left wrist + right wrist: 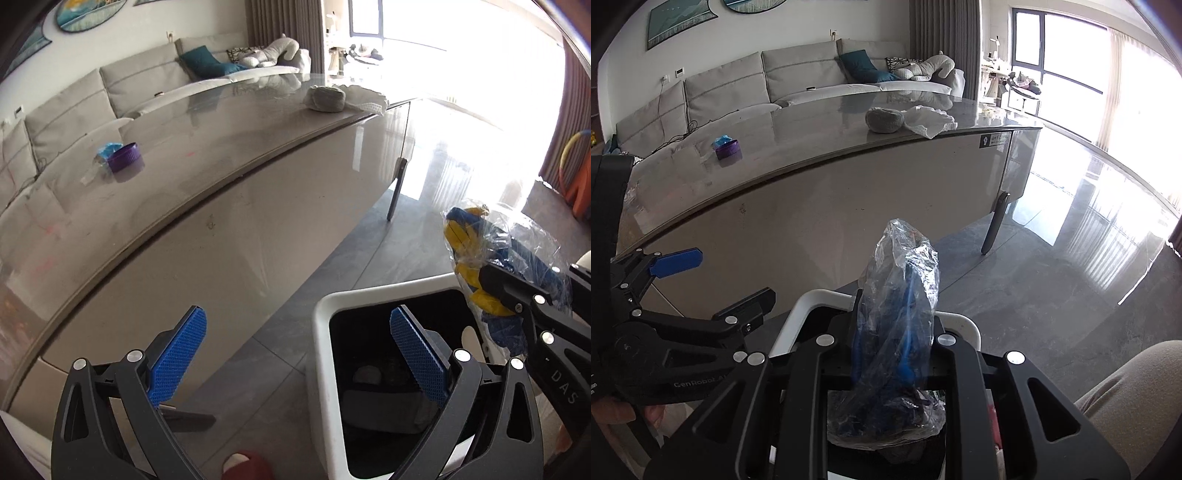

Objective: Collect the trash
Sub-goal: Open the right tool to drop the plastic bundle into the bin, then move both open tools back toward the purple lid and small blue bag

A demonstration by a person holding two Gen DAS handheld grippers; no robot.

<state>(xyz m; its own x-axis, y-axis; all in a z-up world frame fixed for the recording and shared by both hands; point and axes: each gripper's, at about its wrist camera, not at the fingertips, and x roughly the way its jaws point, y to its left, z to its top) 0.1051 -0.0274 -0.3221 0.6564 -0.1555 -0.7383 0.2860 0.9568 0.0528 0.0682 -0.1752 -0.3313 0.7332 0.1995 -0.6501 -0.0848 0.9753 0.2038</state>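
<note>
My right gripper (895, 332) is shut on a crumpled clear plastic bag (905, 266) with blue and yellow stuff inside. It holds the bag just above the white-rimmed trash bin (798, 306). In the left wrist view the same bag (476, 236) hangs over the bin's (321, 332) right edge, pinched by the right gripper (532, 280). My left gripper (297, 314) stands open with nothing between its blue pads, above the bin's near-left rim. The right wrist view shows the left gripper (724, 280) at the left, beside the bin. Dark trash lies inside the bin.
A long glossy table (221, 129) runs behind the bin. It carries a purple lid (123, 157) with a blue wrapper (107, 149), a grey lump (327, 98) and a white cloth (365, 98). A sofa lies beyond, and a person's knee (1126, 387) is at the right.
</note>
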